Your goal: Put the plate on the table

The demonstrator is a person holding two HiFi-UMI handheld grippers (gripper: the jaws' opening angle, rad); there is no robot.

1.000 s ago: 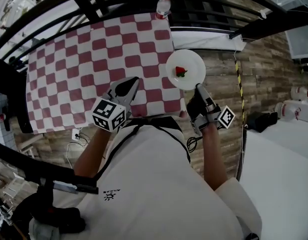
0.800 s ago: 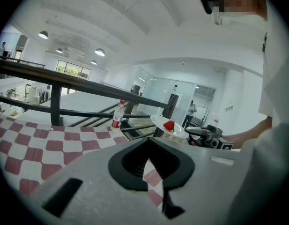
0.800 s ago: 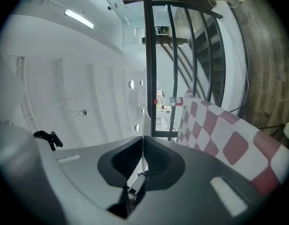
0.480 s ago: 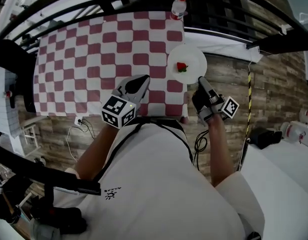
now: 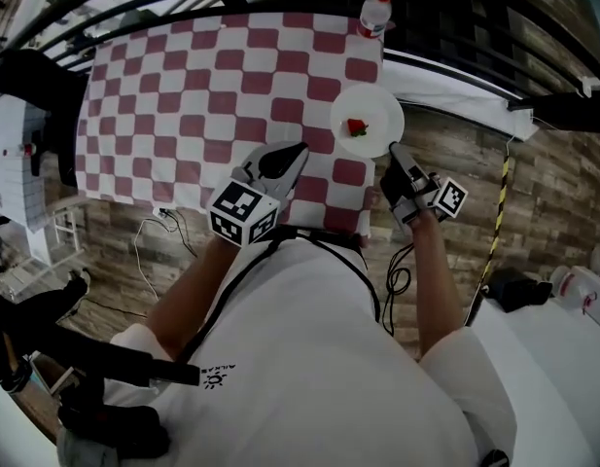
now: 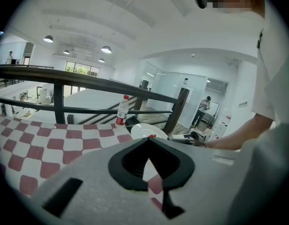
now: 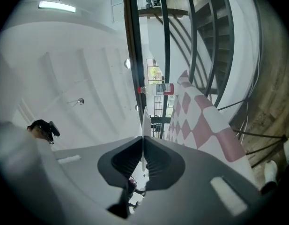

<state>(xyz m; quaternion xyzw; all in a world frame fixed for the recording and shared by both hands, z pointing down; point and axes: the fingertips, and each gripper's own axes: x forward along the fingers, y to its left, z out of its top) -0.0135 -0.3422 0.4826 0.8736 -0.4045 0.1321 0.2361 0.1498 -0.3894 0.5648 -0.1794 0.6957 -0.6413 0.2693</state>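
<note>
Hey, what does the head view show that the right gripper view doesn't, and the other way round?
Only the head view: the round top of the plate, with a small red piece of food on it.
Only the right gripper view: the plate seen edge-on, its thin rim pinched in the right claw, and a ceiling light.
Both: the plate, the red-capped bottle and the checked tablecloth.

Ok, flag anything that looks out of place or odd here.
The round white plate, carrying a red strawberry, sticks out past the right edge of the red-and-white checked table, with the right gripper clamped on its near rim. Nothing looks spilled or broken.
</note>
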